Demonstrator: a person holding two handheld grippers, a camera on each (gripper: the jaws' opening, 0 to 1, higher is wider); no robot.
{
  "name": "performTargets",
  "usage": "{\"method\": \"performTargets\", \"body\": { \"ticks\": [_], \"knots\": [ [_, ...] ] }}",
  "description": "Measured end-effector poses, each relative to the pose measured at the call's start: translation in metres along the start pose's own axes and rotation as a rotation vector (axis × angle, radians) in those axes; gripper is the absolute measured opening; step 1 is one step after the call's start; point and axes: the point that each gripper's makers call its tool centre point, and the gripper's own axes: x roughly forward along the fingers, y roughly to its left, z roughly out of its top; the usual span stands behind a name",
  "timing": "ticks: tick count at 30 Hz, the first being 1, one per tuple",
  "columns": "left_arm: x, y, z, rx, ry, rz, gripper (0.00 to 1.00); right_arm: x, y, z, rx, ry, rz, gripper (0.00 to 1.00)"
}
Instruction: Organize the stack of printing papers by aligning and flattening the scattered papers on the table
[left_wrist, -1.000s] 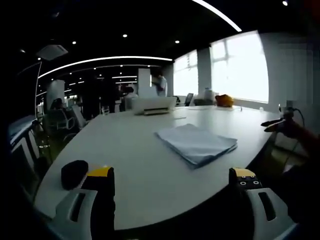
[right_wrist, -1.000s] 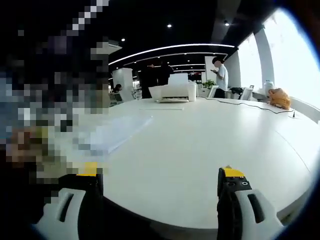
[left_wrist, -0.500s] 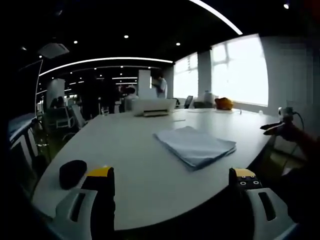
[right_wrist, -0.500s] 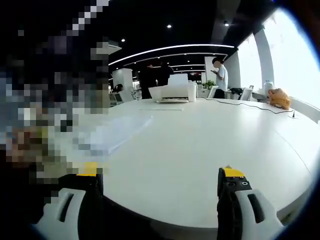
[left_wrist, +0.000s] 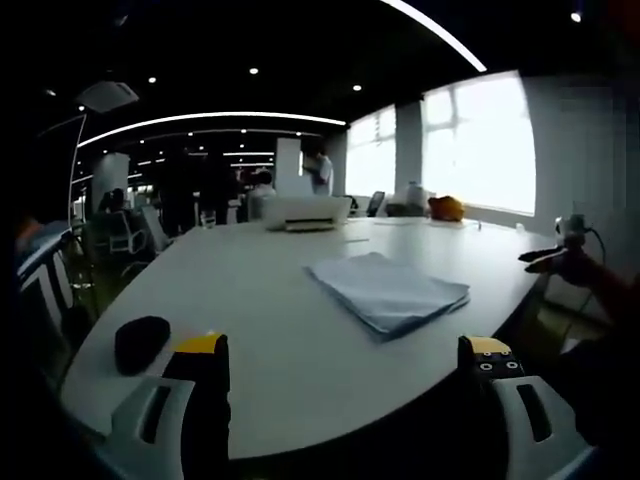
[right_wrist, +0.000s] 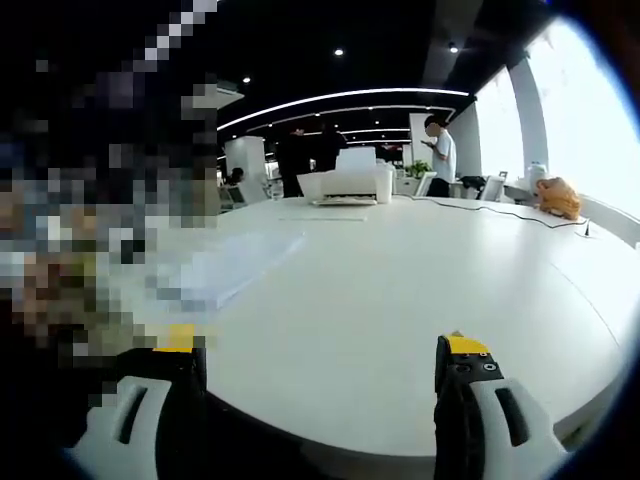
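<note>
So both claws sit spread wide and empty at the near edge of the white worktop (left_wrist: 250, 300), left claw (left_wrist: 345, 355) and right claw (right_wrist: 315, 360), probably lining up an approach. The paper stack (left_wrist: 388, 290) lies mid-worktop, sheets slightly fanned, well apart from either claw, so nothing's squared up yet.

Bare tabletop (left_wrist: 250, 300) between left hand-held gripper (left_wrist: 345, 360) and paper stack (left_wrist: 390, 292); black object (left_wrist: 142, 343) beside left jaw; printer (right_wrist: 348, 184) far.
</note>
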Motion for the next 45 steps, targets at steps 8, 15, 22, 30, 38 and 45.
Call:
{"method": "performTargets", "body": {
  "ticks": [8, 15, 22, 30, 38, 45],
  "knots": [
    [0.0010, -0.0010, -0.0016, -0.003, 0.004, -0.003, 0.97, 0.0003, 0.0004, 0.0006, -0.003, 0.000, 0.003, 0.90],
    [0.0017, -0.0027, -0.0025, -0.003, 0.004, -0.006, 0.97, -0.0010, -0.0007, 0.0008, 0.001, -0.003, 0.000, 0.90],
    [0.0014, -0.0049, -0.0022, 0.000, 0.003, -0.010, 0.97, -0.0013, -0.0014, 0.0007, 0.002, -0.004, -0.001, 0.90],
    [0.0023, -0.0050, -0.0034, -0.003, 0.002, -0.013, 0.97, 0.0004, -0.0011, 0.0000, 0.002, 0.002, -0.003, 0.90],
    [0.0014, -0.0025, -0.0050, 0.005, 0.005, -0.004, 0.97, 0.0024, 0.0010, -0.0002, -0.002, 0.006, 0.001, 0.90],
    [0.0012, -0.0036, -0.0042, 0.009, 0.002, -0.005, 0.97, 0.0010, 0.0008, 0.0002, -0.002, 0.004, 0.001, 0.90]
  ]
}}
